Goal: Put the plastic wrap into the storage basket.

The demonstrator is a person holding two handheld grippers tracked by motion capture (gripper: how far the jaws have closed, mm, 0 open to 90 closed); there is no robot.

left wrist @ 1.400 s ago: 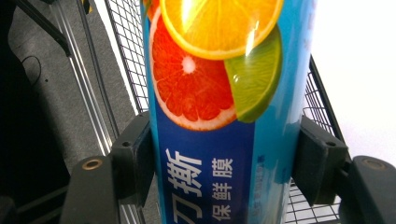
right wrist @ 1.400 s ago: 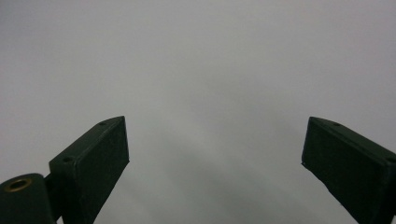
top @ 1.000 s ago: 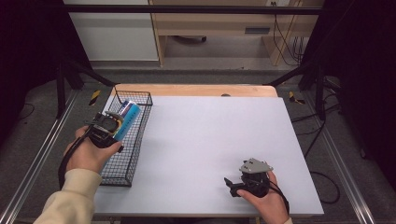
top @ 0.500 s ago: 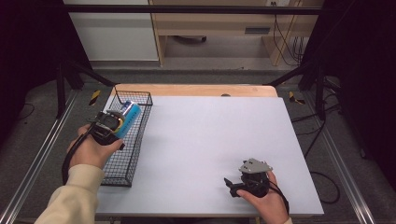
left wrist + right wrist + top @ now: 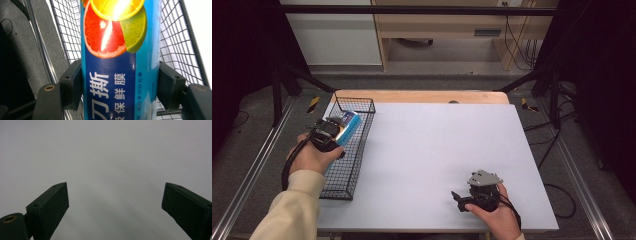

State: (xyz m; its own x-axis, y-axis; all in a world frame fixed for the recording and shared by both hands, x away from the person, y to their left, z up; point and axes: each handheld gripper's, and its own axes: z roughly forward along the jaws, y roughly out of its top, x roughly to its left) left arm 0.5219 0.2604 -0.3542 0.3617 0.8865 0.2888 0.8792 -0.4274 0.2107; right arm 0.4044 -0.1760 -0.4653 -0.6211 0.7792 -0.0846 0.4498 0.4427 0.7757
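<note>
I have the left gripper (image 5: 334,131) pinching the blue citrus-printed cling-film box (image 5: 120,60) above the black wire basket (image 5: 354,150); right gripper (image 5: 115,207) spread, idle; next, lower and release.

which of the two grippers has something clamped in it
The left gripper: its jaws press both sides of the blue cling film box over the wire basket. The right gripper stands open, nothing between.

Blue box (image 5: 120,75) printed with orange, red and green citrus slices; black wire basket (image 5: 357,150); white table (image 5: 437,150).
</note>
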